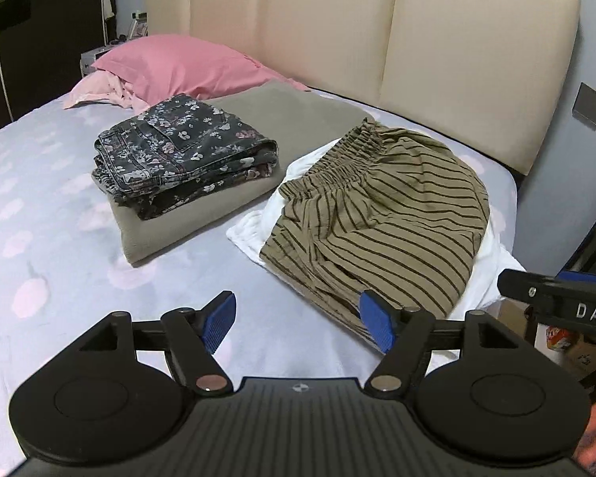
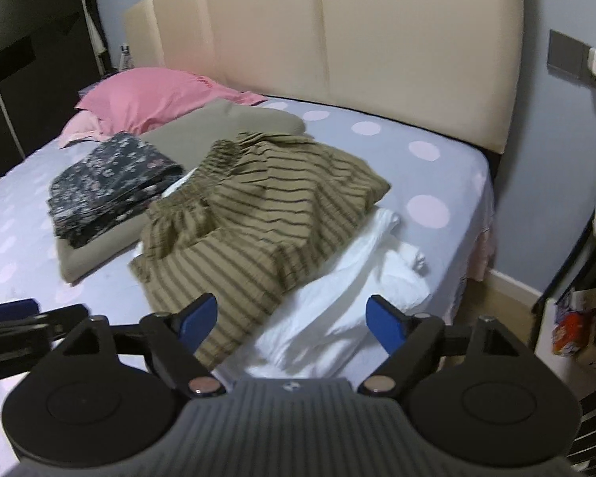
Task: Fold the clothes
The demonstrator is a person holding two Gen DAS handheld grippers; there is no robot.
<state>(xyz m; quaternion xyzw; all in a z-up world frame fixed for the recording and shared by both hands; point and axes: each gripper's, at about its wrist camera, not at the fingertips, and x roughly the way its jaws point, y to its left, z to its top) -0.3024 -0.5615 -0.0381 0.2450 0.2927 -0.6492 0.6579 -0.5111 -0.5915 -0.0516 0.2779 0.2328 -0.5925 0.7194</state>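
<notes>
both tongs [image 1: 298, 320] [image 2: 290, 320] wide apart, empty

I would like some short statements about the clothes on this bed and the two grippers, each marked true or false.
1. The folded dark floral jeans lie on a folded grey-beige cloth. True.
2. The olive striped shorts are neatly folded. False: they lie loose and rumpled.
3. The striped shorts lie partly over a white garment. True.
4. The left gripper is shut on the shorts. False: it is open and holds nothing.
5. The right gripper is open. True.
</notes>
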